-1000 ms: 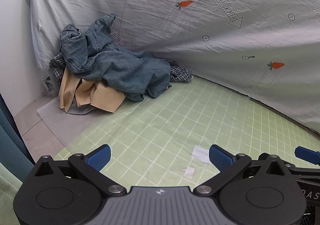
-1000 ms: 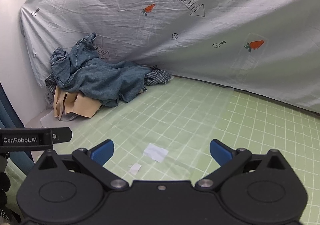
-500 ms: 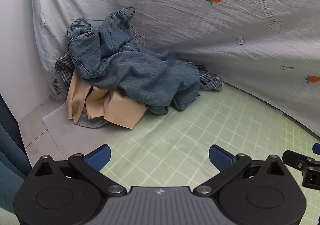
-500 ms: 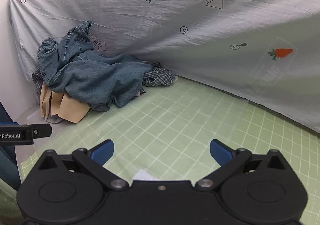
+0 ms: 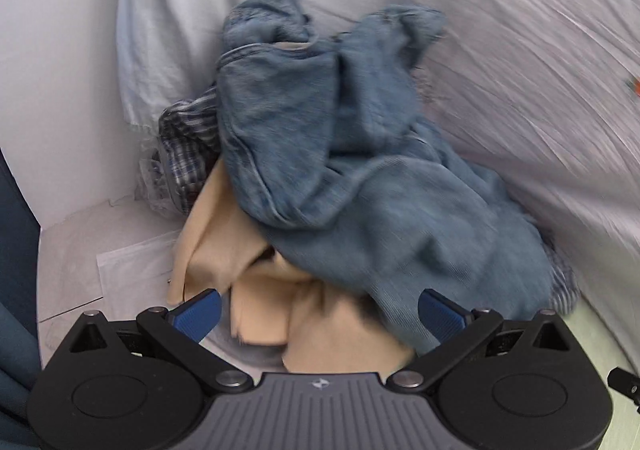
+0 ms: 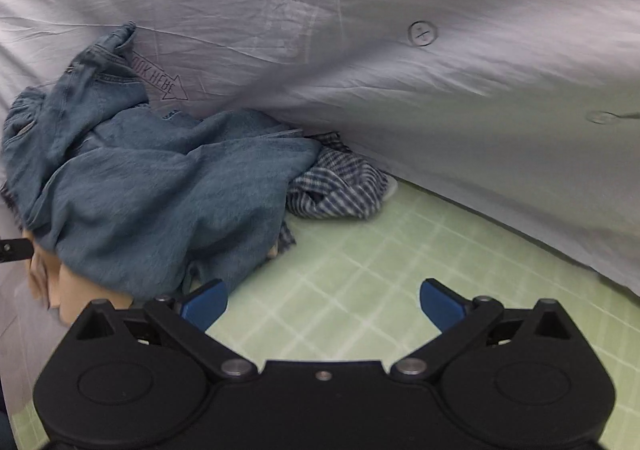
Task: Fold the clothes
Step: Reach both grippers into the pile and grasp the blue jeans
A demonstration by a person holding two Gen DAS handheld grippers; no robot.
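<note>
**Two wide grippers near a heap of clothes**

The left gripper (image 5: 320, 310) sits at the bottom of its picture. Its blue pads (image 5: 198, 312) are spread far apart and grasp nothing. Right in front of it is the heap. The jeans (image 5: 360, 189) lie on top and fill the middle of the frame. A tan cloth (image 5: 256, 290) pokes out under them, low in the middle, between the two pads. A checked shirt (image 5: 188, 153) peeks out at the left of the heap. This picture is blurry, so I cannot tell if the pads touch the tan cloth.

The right gripper (image 6: 324, 304) is at the bottom of its picture too. It is also spread wide, with nothing in it. It hangs over the green mat (image 6: 380, 270). Here the jeans (image 6: 160, 189) are at the left of the frame. The checked shirt (image 6: 336, 185) sticks out beside them in the middle. The left blue pad (image 6: 204, 302) is just beside the low edge of the jeans. A grey sheet (image 6: 400, 49) with small prints fills the top and right behind the heap.
</note>
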